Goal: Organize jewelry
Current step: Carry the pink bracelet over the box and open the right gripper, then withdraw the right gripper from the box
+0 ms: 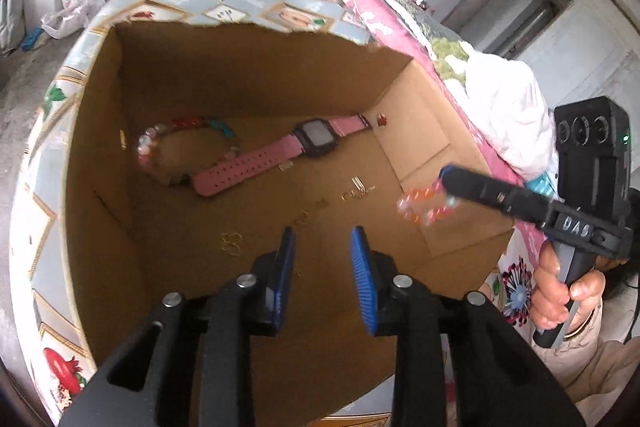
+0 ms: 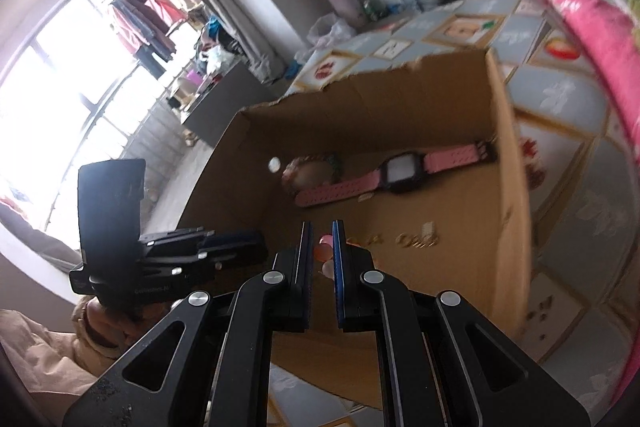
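Two grippers over the box (image 1: 248, 75) rim: left fingers (image 1: 362, 267) parted, empty; right fingers (image 2: 339, 259) pinching a bead bracelet (image 1: 424, 205).

pink watch (image 1: 280, 153) flat in cardboard box (image 1: 248, 75) | multicolour bead bracelet (image 1: 160, 147) beside it | orange-pink bracelet (image 1: 424, 205) held above floor

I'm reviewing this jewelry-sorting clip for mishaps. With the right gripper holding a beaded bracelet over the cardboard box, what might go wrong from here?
1. The right gripper pinches the orange bead bracelet by only a few beads; it may slip out early.
2. Dropped from here, it could land on the small gold pieces and tangle with them.
3. The open left gripper hangs close by, so the two could bump.
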Motion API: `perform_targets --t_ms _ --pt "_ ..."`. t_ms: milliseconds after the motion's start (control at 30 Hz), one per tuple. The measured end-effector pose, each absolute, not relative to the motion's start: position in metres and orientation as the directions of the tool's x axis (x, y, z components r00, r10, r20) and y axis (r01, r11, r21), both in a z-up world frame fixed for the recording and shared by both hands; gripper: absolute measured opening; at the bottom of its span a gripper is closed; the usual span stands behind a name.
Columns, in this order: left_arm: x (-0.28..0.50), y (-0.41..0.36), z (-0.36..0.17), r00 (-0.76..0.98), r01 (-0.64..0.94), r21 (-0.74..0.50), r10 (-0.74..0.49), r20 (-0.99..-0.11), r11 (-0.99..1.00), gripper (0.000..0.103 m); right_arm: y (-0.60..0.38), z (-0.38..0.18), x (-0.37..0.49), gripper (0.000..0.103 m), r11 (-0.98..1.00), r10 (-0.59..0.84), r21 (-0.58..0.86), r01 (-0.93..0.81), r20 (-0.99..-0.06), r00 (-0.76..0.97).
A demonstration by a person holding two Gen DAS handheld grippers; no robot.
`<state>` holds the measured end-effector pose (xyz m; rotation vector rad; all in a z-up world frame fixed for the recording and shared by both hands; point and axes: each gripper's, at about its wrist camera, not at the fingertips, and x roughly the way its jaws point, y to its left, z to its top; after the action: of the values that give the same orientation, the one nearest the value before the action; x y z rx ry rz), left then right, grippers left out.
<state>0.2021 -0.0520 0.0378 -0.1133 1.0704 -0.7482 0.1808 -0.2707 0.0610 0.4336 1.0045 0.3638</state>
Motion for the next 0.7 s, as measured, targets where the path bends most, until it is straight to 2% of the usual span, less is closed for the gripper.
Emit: perform_targets --t_ms 67,100,233,367,467,700 --pt "0.201 -0.048 0.042 0.284 0.492 -0.429 -0.605 -0.744 0.758 0.028 -0.267 0.058 0.183 0.008 0.874 0.457 0.479 -0.081 -0.757 0.467" --pt "0.199 -0.045 0.045 0.300 0.489 -0.425 -0.604 -0.738 0.762 0.029 -0.267 0.056 0.183 0.012 0.878 0.451 0.474 -0.071 -0.767 0.457" --pt "0.191 -0.034 0.056 0.361 0.485 -0.391 -0.587 -0.725 0.782 0.033 -0.275 0.055 0.180 0.012 0.883 0.425 0.469 -0.021 -0.780 0.459" --pt "0.182 -0.026 0.067 0.409 0.484 -0.371 -0.580 -0.705 0.792 0.036 -0.283 0.070 0.165 0.012 0.889 0.390 0.458 0.006 -0.765 0.512" --pt "0.172 -0.023 0.077 0.457 0.490 -0.336 -0.566 -0.686 0.804 0.043 -0.286 0.080 0.150 0.014 0.890 0.365 0.456 0.025 -0.742 0.562" --pt "0.146 -0.016 0.098 0.579 0.478 -0.244 -0.512 -0.634 0.844 0.084 -0.264 0.102 0.112 0.033 0.906 0.283 0.422 0.044 -0.679 0.677"
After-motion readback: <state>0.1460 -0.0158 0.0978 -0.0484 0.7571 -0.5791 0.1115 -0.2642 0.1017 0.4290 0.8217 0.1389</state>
